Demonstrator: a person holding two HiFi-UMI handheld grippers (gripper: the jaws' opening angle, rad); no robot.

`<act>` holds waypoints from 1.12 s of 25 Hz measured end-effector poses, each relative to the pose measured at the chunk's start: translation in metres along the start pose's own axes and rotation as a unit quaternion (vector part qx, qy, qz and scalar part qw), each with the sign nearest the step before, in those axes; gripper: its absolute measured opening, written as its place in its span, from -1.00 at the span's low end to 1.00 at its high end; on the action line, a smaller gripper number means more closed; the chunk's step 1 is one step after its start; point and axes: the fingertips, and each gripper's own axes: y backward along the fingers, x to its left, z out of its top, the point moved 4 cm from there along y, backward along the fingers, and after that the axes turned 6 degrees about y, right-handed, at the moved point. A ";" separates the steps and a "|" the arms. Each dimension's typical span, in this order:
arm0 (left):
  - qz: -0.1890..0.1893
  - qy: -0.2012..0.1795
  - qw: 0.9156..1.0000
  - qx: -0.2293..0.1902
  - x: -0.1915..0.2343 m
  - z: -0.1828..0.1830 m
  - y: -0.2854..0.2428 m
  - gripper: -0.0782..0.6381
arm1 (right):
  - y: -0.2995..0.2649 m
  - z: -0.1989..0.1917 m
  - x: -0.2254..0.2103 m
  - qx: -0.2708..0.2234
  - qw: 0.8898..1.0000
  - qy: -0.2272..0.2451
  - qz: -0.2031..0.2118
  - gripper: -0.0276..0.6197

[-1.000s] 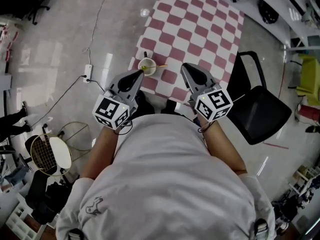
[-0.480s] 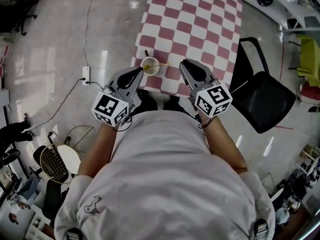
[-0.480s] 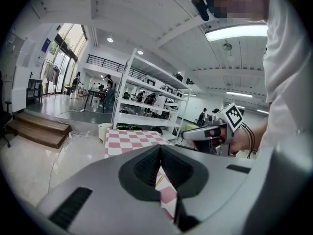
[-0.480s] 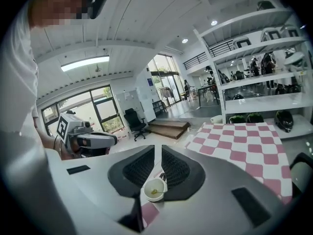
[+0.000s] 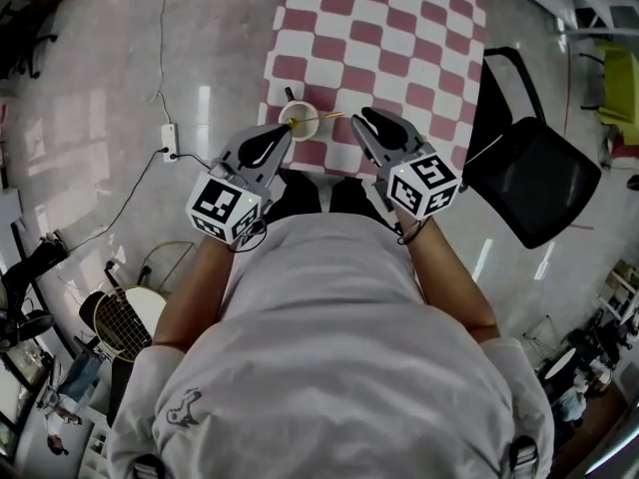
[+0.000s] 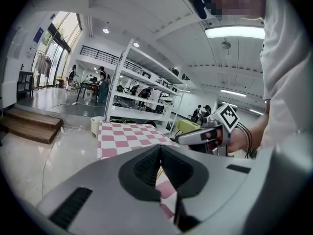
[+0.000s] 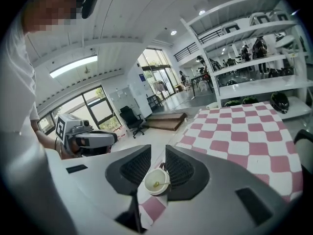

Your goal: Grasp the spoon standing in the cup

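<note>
Head view: white round cup on pink-and-white checked tablecloth, ahead of both tools and between them. Thin yellow spoon in cup, handle leaning toward right gripper, so probably that side's job. Left gripper just beside cup's near rim.

Left gripper view: jaws tip to tip, nothing held. Likely parked clear of approach.

Right gripper view: jaws parted narrowly, empty. Cup framed just below gap, apart from pads. Seemingly lining up on spoon, handle not yet reached.

Bowl of the spoon hidden inside the cup; far end of the checkered table cut off.
</note>
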 end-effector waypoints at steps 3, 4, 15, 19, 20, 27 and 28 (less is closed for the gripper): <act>-0.008 0.000 1.000 0.006 0.004 -0.004 -0.006 -0.74 | -0.009 -0.013 -0.004 0.015 1.000 -0.009 0.002 -0.65; -0.010 -0.001 1.000 0.009 0.005 -0.005 -0.008 -0.74 | -0.013 -0.018 -0.006 0.021 1.000 -0.012 0.002 -0.64; -0.011 0.021 0.999 0.024 0.024 -0.030 -0.031 -0.74 | -0.040 -0.060 -0.028 0.059 0.997 -0.051 0.003 -0.62; -0.012 0.032 0.999 0.034 0.027 -0.046 -0.035 -0.74 | -0.049 -0.077 -0.031 0.080 0.996 -0.035 0.006 -0.62; -0.012 0.033 0.999 0.036 0.027 -0.049 -0.036 -0.74 | -0.051 -0.082 -0.033 0.083 0.996 -0.038 0.008 -0.61; -0.014 0.035 0.998 0.047 0.025 -0.056 -0.039 -0.74 | -0.062 -0.099 -0.034 0.094 0.994 -0.047 0.026 -0.61; -0.015 0.037 0.998 0.047 0.024 -0.057 -0.039 -0.74 | -0.064 -0.099 -0.034 0.093 0.994 -0.047 0.027 -0.61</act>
